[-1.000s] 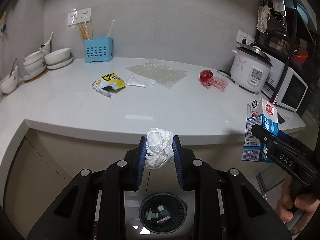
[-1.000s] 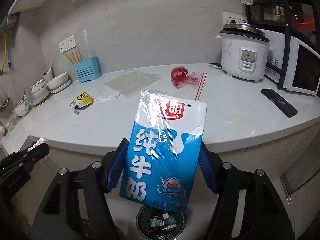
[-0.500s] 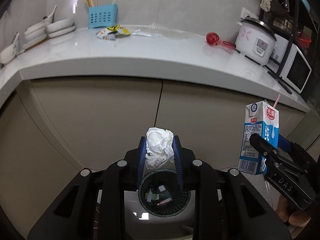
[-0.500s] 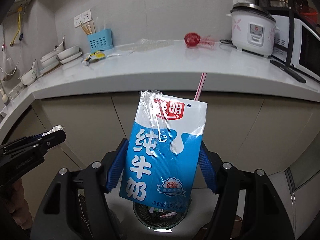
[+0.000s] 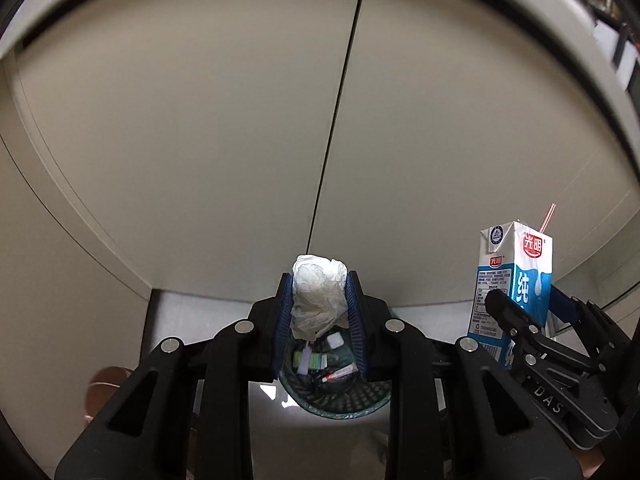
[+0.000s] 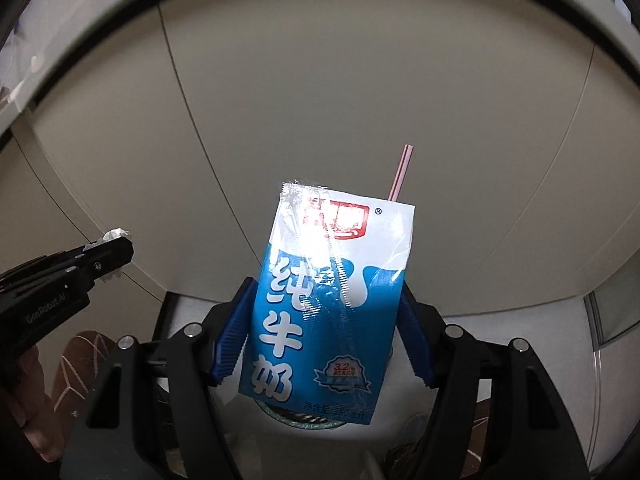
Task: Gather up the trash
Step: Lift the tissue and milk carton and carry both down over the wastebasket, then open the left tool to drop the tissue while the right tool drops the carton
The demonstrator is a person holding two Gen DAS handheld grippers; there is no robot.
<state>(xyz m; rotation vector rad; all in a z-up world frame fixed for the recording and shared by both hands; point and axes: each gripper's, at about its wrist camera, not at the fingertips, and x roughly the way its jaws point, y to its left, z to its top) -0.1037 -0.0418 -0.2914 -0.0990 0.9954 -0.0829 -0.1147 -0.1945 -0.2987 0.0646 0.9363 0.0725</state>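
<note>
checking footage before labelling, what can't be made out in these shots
- Right wrist view: dark mesh trash bin mostly hidden behind blue-and-white milk carton.
- Left wrist view: bin contents too small to identify, partly behind crumpled white tissue.
- Both views: countertop cut off at the top edge.

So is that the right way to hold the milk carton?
Yes, likely. The right gripper clamps the milk carton across its two narrow sides, low on the body, coming from below. Those flat sides suit the pads, and the straw end stays clear.

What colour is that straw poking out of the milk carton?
Pink-and-white striped straw, seen best from the right wrist camera.
</note>
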